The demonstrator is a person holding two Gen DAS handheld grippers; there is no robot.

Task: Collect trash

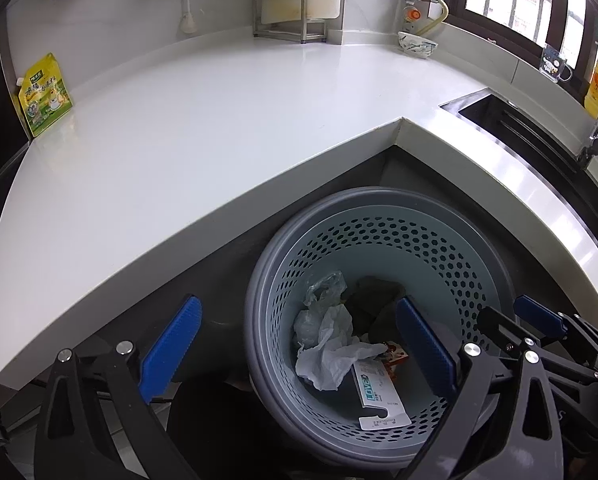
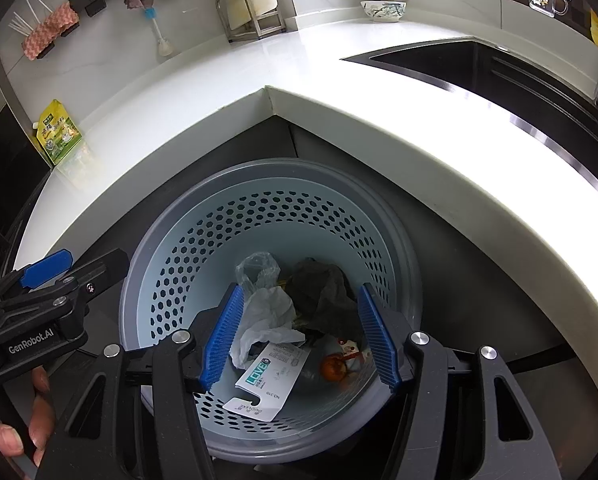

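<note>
While both grippers gape, one bin [image 2: 259, 216] holds one card [image 2: 269, 380].

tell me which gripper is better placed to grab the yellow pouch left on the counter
Left, probably. The left gripper is open and empty on the side toward the yellow pouch. The right gripper, also empty, hangs over the bin, farther away.

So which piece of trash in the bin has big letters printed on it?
The flat white card, lying nearest the camera in the bin. The crumpled white plastic and dark wad behind it show no writing.
</note>
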